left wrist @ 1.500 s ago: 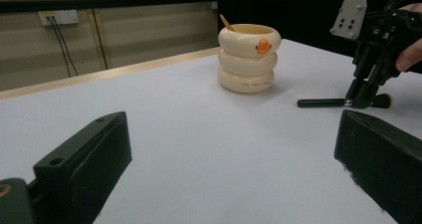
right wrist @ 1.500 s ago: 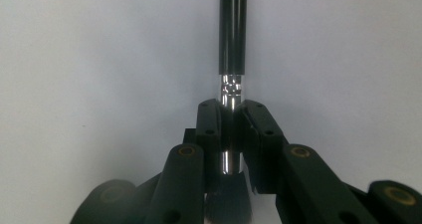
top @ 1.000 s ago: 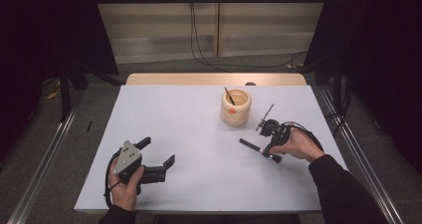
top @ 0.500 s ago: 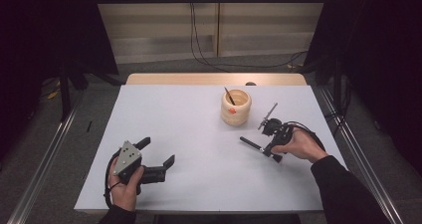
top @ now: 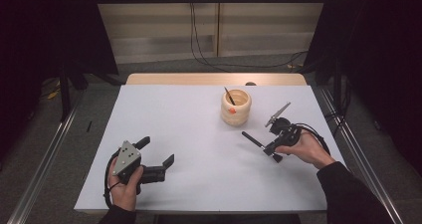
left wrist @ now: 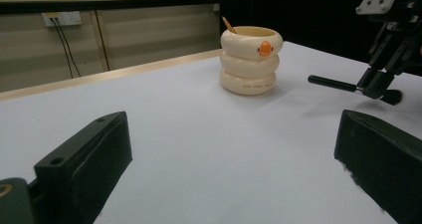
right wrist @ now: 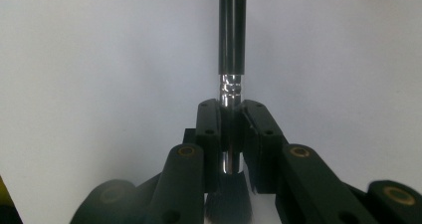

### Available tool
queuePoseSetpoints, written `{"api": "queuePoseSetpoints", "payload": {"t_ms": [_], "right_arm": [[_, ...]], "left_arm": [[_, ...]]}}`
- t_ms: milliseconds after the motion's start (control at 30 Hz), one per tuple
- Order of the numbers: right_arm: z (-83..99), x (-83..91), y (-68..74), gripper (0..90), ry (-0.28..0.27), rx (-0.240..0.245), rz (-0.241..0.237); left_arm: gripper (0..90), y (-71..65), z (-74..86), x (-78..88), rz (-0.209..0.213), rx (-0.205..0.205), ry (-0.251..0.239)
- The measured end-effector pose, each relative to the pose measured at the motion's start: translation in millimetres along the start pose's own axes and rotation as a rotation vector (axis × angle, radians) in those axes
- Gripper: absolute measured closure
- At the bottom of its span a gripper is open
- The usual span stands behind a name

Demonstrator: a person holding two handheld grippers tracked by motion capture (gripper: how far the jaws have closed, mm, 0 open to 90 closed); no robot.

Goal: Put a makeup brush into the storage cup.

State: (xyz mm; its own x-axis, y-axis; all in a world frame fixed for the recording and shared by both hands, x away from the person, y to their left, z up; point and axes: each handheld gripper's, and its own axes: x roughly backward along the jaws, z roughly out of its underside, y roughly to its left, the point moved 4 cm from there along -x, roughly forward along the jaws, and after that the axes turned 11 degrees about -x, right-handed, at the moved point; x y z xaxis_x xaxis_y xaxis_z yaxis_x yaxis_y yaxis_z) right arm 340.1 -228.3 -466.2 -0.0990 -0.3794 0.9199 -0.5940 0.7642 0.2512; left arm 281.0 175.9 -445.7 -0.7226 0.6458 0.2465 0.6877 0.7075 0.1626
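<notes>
A: Right gripper (top: 268, 148)?
B: Clamped on black makeup brush (top: 255, 141) at its metal collar, handle level above the table (top: 199, 184) (near cream cup (top: 236, 107)).
A: Left gripper (top: 157, 157)?
B: Jaws wide, holding nothing.

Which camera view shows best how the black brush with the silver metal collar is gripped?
The right gripper view: the black brush with the silver collar sits clamped at its collar. The high view shows it small, in the right gripper. The left gripper view shows its handle sideways.
</notes>
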Motion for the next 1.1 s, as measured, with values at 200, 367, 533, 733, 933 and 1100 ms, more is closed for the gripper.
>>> {"api": "queuePoseSetpoints", "payload": {"t_ms": [200,367,533,733,933,1100], "right_arm": [[4.9,7.5,1.7,78.1,-0.100,-0.012,-0.044],[9.6,10.7,3.2,78.1,-0.200,0.003,-0.077],[8.1,20.1,1.9,78.1,-0.323,0.014,-0.096],[7.9,31.4,3.8,78.1,-0.478,0.040,-0.111],[9.2,43.9,4.0,78.1,-0.624,0.042,-0.118],[10.8,53.2,1.3,78.1,-0.704,0.027,-0.111]], "left_arm": [[1.4,0.0,-0.1,0.3,-0.001,0.001,-0.001],[1.4,0.2,0.0,0.1,0.001,-0.002,0.000],[1.4,0.2,-0.2,0.5,0.000,0.000,-0.001],[1.4,-0.5,-0.5,0.5,0.005,0.006,-0.009],[1.4,-0.7,-0.7,1.1,0.004,0.004,-0.010],[1.3,-0.3,-0.6,1.1,0.003,0.004,-0.009]]}}
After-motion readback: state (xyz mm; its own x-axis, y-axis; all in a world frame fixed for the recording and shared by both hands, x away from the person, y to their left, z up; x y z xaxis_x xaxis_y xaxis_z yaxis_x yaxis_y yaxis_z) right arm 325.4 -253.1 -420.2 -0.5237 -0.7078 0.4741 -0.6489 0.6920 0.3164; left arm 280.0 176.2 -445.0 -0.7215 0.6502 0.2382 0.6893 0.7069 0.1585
